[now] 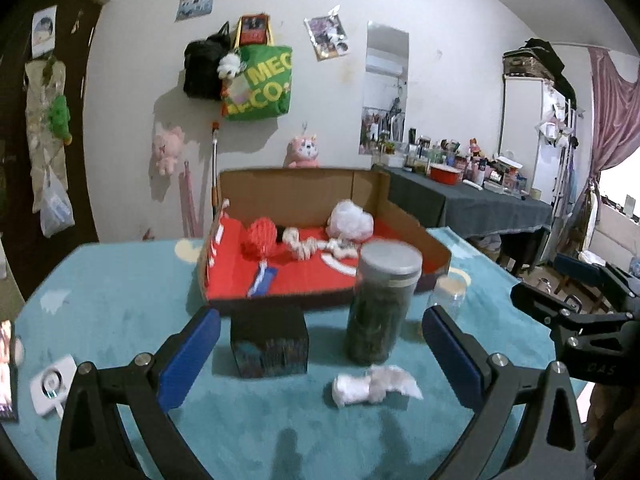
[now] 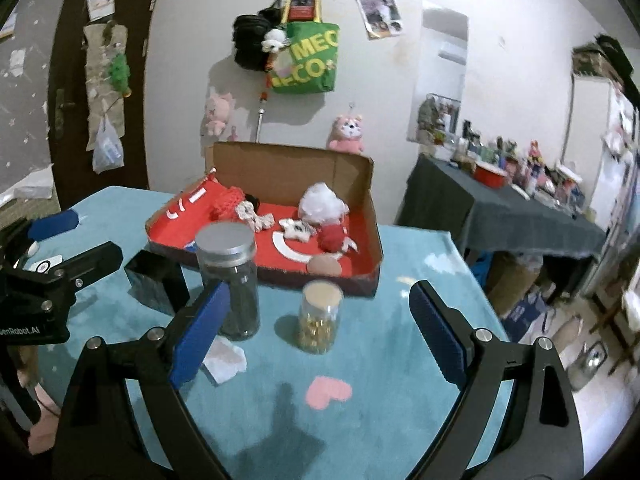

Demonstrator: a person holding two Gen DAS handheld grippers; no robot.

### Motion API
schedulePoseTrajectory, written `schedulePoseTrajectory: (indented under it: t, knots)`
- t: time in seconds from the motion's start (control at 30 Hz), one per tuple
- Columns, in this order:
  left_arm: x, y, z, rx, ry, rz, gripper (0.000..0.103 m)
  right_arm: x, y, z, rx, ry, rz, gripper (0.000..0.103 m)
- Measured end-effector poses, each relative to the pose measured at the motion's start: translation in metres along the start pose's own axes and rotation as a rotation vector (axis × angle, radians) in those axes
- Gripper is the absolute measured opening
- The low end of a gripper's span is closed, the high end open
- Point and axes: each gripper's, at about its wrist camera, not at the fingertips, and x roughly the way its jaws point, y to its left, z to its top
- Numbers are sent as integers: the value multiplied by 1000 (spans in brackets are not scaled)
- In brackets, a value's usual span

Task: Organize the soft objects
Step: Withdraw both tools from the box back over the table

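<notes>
Crumpled tissue (image 1: 374, 388) lies crosswise, just ahead of the left hand-held gripper (image 1: 320, 354). Both grippers gape empty. The right gripper (image 2: 320, 332) is farther off.

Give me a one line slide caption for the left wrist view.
Open left gripper faces a crumpled white tissue, dark jar and black box before the red-lined cardboard tray.

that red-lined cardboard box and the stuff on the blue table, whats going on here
A person holds a gripper in each hand over the blue-covered table, sorting soft things. The red-lined cardboard box already holds a white fluffy ball, a red knitted ball and a white knotted rope toy. A crumpled white cloth lies on the table between the open jaws of the left gripper. The right gripper is open and empty.
</notes>
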Motion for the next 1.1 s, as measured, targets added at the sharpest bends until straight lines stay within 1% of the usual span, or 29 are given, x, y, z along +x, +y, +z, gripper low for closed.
schedulePoseTrajectory:
  t: [0.1,0.17,0.37,0.57,0.67,0.73,0.8,0.83,0.87,0.97,1.07,1.1]
  knots:
    - [6,2,-16,-13,29,13,103,1,0,-17,6,0,-31,92]
    - [9,1,-26,-11,46,26,103,6,2,-28,15,22,-25,92]
    - [18,1,-47,-13,109,21,103,18,5,-58,28,85,-18,92]
    - [25,5,-55,-24,154,13,103,28,8,-72,28,131,-3,92]
    - [29,8,-56,-32,174,-3,103,31,9,-74,27,146,12,92]
    - [32,8,-56,-30,195,-36,103,35,8,-72,32,154,37,92]
    - [37,8,-56,-12,224,-81,103,41,6,-71,42,172,92,92]
    - [39,9,-56,-2,233,-89,103,44,5,-69,46,182,125,92]
    - [42,8,-56,15,243,-100,103,51,3,-67,44,203,173,92]
    - [51,5,-56,50,278,-135,101,69,5,-64,16,263,245,92]
    - [59,4,-54,66,306,-164,96,88,8,-61,-9,308,303,92]
    - [62,4,-53,70,318,-172,93,95,8,-60,-10,325,332,92]
